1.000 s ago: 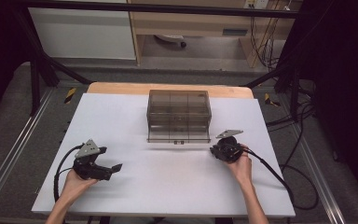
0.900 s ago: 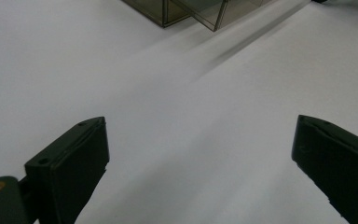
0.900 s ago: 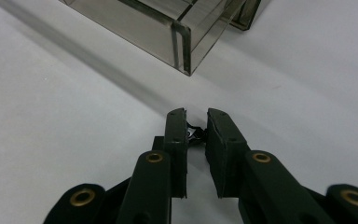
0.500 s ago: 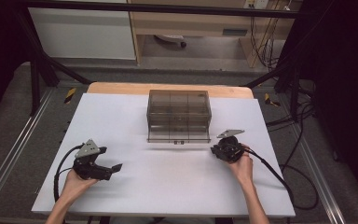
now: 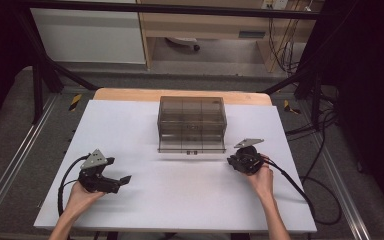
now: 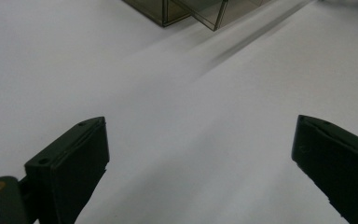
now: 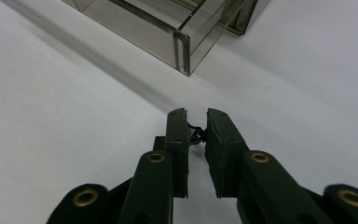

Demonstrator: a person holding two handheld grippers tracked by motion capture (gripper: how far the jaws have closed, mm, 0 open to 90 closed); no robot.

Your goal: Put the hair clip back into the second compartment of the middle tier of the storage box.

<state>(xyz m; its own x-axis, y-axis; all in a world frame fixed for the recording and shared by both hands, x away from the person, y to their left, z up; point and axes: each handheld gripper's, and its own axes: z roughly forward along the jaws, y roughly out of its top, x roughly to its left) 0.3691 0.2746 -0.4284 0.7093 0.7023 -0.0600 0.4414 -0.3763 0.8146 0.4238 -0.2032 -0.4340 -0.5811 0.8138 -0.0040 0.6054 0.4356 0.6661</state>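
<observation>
High view: white desk (image 5: 145,130), smoky see-through box (image 5: 191,124) w/ inner dividers sits near the far edge, about centre. Left gripper (image 5: 122,180) is held by the person's left hand (image 5: 82,195) near the desk's front-left corner, well apart from the box, jaws pointing toward the desk's middle. Right gripper (image 5: 231,161) is in the right hand (image 5: 261,177), just off the box's front-right corner, near it but not touching; grey three-cornered plate on top, cable (image 5: 295,187) trailing back toward the front-right corner.

Left gripper view: the jaws stand wide apart, nothing between them, bare desk (image 6: 177,107) below. Box's front corner (image 6: 200,11) shows at the top, far off.

Right gripper view: right gripper (image 7: 196,123) has its jaws drawn nearly together, thin gap left at the tips. Something small & dark sits in that gap; can't tell if it's a held thing or part of the gripper. Box's corner (image 7: 182,44) lies just ahead of the tips, clear walls upright, a strip of desk (image 7: 65,116) between box & tips.
</observation>
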